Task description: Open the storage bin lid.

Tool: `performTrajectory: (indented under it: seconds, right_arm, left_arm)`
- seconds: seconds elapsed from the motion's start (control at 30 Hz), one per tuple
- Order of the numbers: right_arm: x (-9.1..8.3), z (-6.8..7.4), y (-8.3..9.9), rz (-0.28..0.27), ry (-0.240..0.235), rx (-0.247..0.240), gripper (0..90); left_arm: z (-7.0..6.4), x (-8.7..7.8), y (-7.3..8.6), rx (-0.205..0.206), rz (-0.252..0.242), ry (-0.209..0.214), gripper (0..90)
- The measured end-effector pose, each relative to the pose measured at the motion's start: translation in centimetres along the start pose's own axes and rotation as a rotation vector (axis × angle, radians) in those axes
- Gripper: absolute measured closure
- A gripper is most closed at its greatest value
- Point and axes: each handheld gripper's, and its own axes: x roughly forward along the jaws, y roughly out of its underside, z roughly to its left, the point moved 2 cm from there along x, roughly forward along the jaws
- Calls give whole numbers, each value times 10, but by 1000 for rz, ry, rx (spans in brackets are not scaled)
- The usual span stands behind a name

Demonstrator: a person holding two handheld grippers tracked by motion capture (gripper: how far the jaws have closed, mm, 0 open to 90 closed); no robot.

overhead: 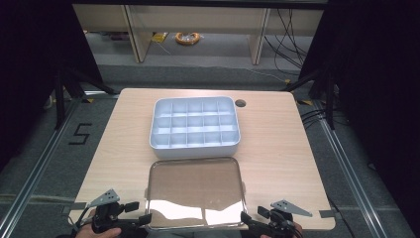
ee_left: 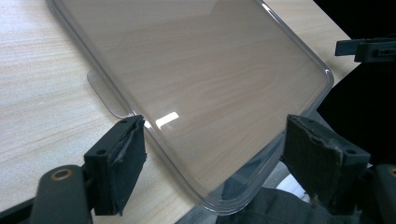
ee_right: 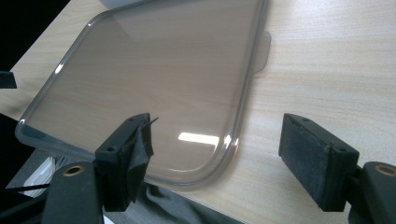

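Observation:
A white box (overhead: 194, 128) divided into several compartments sits in the middle of the wooden table (overhead: 277, 144). In front of it lies a clear plastic lid (overhead: 195, 191), flat, its near edge overhanging the table's front edge. My left gripper (overhead: 140, 213) stands open at the lid's near left corner (ee_left: 219, 200), jaws on either side of that corner without touching. My right gripper (overhead: 251, 216) stands open at the near right corner (ee_right: 205, 175). In the left gripper view my left gripper (ee_left: 212, 154) straddles the lid (ee_left: 196, 79); likewise my right gripper (ee_right: 217, 149) over the lid (ee_right: 154, 79).
A round cable hole (overhead: 240, 103) sits in the table near the box's far right corner. Bare wood lies left and right of the lid. Beyond the table are desk legs, cables and an orange coil (overhead: 187, 38) on the floor.

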Motion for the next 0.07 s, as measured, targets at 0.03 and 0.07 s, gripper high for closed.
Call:
performTrajectory:
  seconds: [0.03,0.07]
  right_arm:
    - [0,0,0,0,0,1,267]
    - [-1,0,0,9,16,6,267]
  left_arm:
    - [0,0,0,0,-1,1,215]
    - [0,0,0,0,-2,1,216]
